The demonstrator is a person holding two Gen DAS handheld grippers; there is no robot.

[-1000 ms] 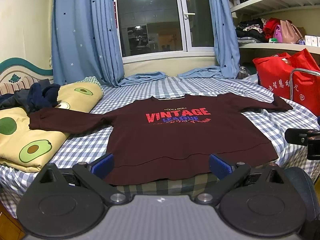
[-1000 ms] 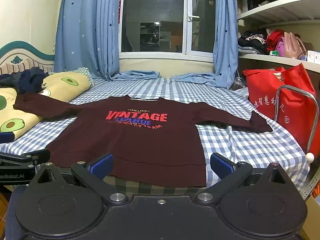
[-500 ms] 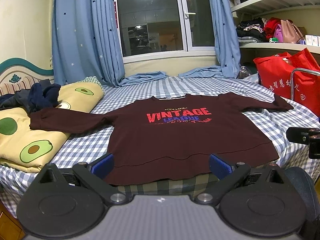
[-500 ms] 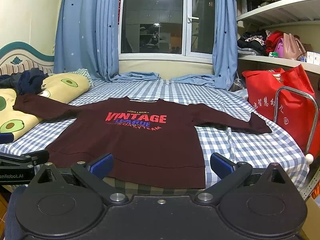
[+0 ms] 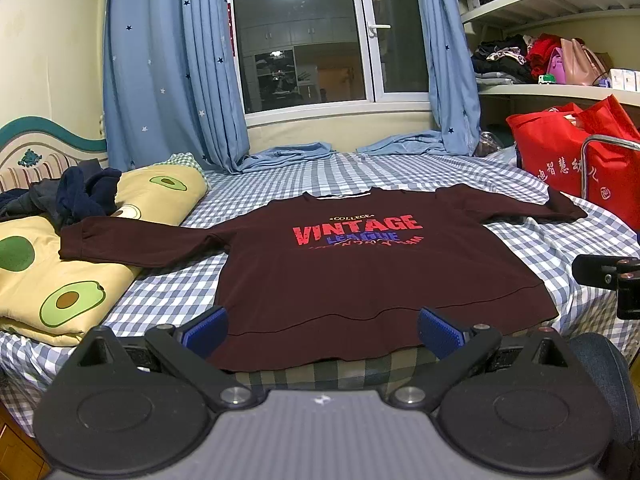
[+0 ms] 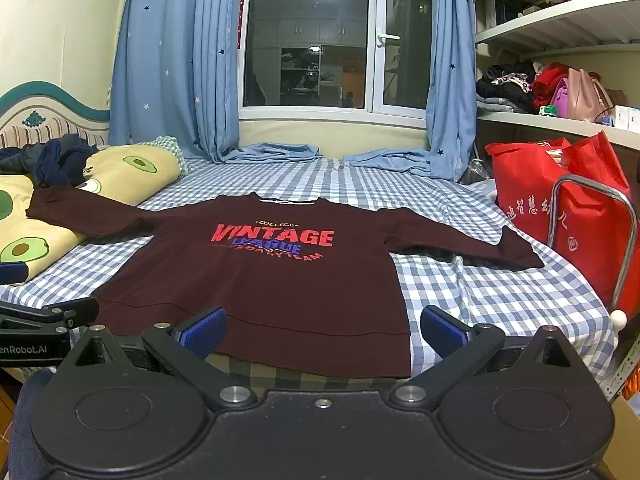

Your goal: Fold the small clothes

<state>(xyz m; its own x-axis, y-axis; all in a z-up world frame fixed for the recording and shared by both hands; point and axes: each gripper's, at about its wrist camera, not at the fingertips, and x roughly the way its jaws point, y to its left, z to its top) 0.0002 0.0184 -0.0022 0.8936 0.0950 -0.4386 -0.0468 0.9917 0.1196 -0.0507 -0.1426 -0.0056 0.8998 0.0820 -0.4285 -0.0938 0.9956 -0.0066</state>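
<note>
Almost nothing has moved since the earlier frames: both views creep slightly nearer the bed (image 5: 520, 236). Spread flat on it, print up, the maroon sweatshirt (image 5: 360, 272) has its hem at the near edge, one sleeve on the avocado pillow (image 5: 52, 292). My left tool (image 5: 322, 328) and right tool (image 6: 323, 330) hover released, empty, before that hem. I'd pinch a sleeve cuff first and fold it inward.

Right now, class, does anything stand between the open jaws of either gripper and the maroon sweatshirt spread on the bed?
Nothing visible does. The maroon sweatshirt lies flat on the checked bed, its hem just ahead of the left gripper and right gripper, both open and empty.
</note>
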